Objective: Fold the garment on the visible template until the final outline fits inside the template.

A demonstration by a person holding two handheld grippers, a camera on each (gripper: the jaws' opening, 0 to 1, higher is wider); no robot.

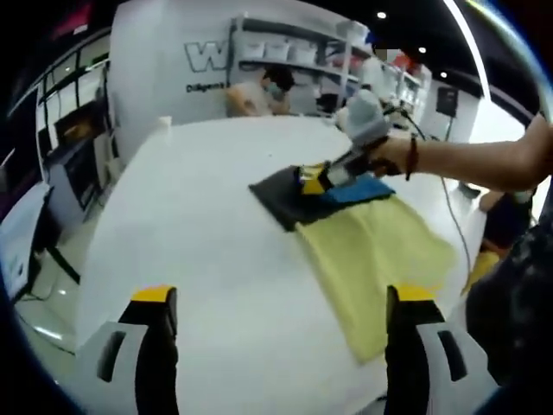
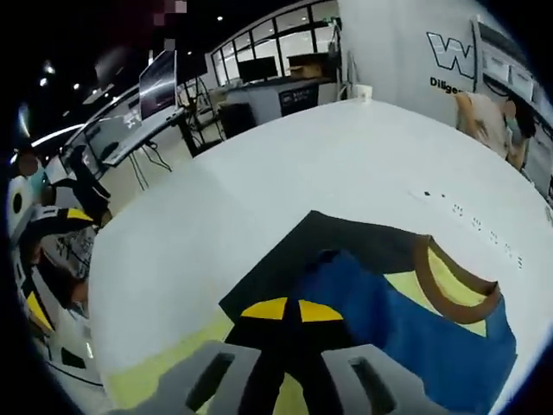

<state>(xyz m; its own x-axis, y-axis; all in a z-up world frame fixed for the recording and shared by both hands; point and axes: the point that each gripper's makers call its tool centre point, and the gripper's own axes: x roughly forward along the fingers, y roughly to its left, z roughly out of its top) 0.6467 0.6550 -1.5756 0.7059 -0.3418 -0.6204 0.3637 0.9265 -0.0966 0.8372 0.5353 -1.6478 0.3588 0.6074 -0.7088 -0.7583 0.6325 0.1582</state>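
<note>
A garment (image 1: 294,199) of dark grey, blue and yellow cloth lies on the white table (image 1: 216,242); its brown-edged collar (image 2: 458,294) shows in the right gripper view. It overlaps the far end of a pale yellow template sheet (image 1: 376,255). My right gripper (image 1: 321,179), held in a person's hand, reaches in from the right over the garment. In its own view the right gripper (image 2: 289,309) has its yellow tips together, pinching the dark cloth (image 2: 346,238). My left gripper (image 1: 281,298) hovers over the near table with its jaws wide apart and nothing between them.
A person (image 1: 259,91) stands behind the table's far edge, by a white wall and shelves (image 1: 294,47). Desks with monitors (image 2: 164,86) line one side. A cable (image 1: 454,220) runs down past the table's right edge. Small dark marks (image 2: 471,220) dot the tabletop.
</note>
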